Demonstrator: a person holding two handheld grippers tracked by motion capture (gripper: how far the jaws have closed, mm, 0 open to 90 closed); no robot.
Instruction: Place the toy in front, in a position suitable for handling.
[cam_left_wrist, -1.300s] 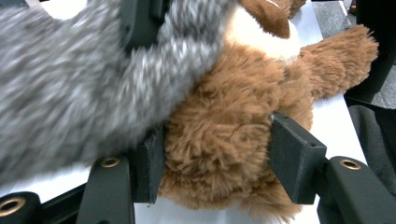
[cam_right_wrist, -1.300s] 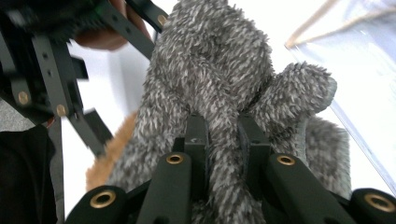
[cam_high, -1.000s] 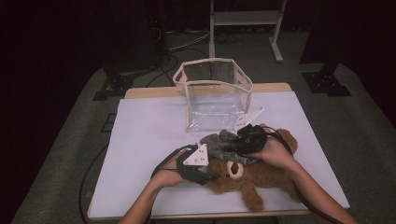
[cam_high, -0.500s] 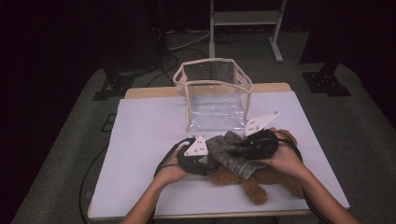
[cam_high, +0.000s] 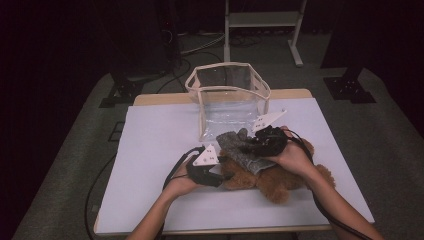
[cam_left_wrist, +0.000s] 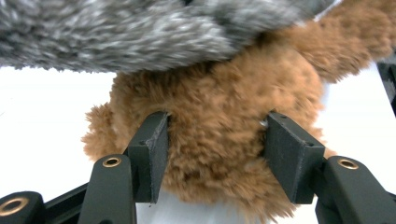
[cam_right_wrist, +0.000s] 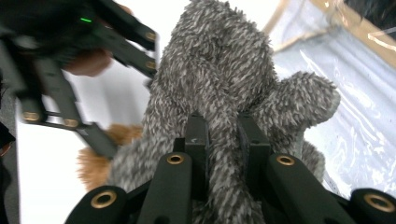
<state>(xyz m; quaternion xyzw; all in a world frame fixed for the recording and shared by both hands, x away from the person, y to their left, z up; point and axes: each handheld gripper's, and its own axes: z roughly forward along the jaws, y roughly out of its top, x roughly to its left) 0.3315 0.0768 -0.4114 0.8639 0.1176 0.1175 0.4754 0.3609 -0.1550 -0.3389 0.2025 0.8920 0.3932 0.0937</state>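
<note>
- Since a second ago, the grey plush (cam_high: 239, 149) has been drawn across the brown teddy bear (cam_high: 272, 180), and both hands now sit closer together, low and right of centre in the high view.
- Right gripper (cam_right_wrist: 223, 135) is clamped tight on a fold of grey fur.
- Left gripper (cam_left_wrist: 215, 154) squeezes the bear's body, pads sunk into the pile.
- Clear bag (cam_high: 227, 100) stands just behind, mouth open.
- Risk: grey fur snags on brown fur, so lifting drags the bear along.
- Risk: that thin pinch may slip, dropping the plush short of the bag rim.
</note>
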